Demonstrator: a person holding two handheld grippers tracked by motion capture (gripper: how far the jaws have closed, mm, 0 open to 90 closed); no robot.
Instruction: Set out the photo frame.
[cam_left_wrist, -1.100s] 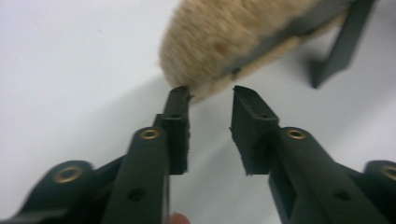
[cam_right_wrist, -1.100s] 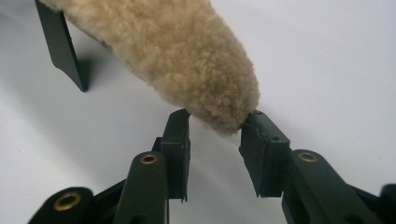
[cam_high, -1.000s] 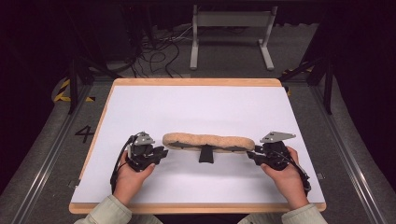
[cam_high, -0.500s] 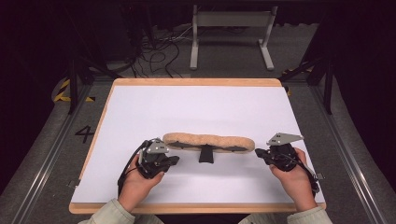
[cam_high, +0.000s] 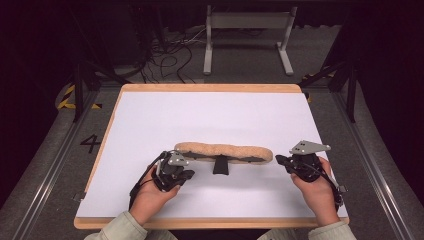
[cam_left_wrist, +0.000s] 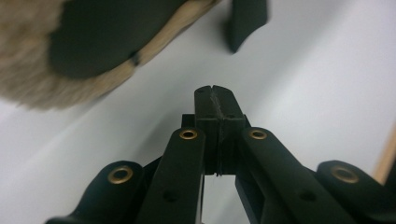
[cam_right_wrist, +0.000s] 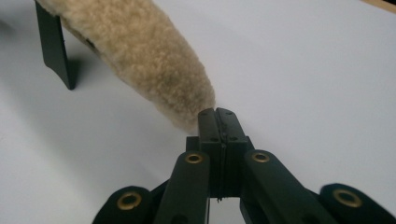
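A long tan fleece pad (cam_high: 223, 151) lies crosswise on the white table (cam_high: 210, 115), with a black tab (cam_high: 220, 166) sticking out under its middle. My left gripper (cam_high: 189, 174) is shut and empty, just in front of the pad's left end and aimed toward the tab. In the left gripper view the shut tips (cam_left_wrist: 215, 91) sit below the pad's dark underside (cam_left_wrist: 102, 37) and the tab (cam_left_wrist: 245, 21). My right gripper (cam_high: 279, 160) is shut and empty, just off the pad's right end. In the right gripper view its tips (cam_right_wrist: 217, 112) nearly touch the fleece end (cam_right_wrist: 149, 60).
The table has a wooden rim (cam_high: 210, 88). Behind it on the floor stand a grey metal frame (cam_high: 247, 30) and loose cables (cam_high: 165, 55). Yellow-black tape (cam_high: 67, 97) and a painted 4 (cam_high: 91, 143) mark the floor at the left.
Both grippers have come off the pad's ends. The left one slid right and toward the person; the right one drew slightly to the right. The pad has stayed in place.
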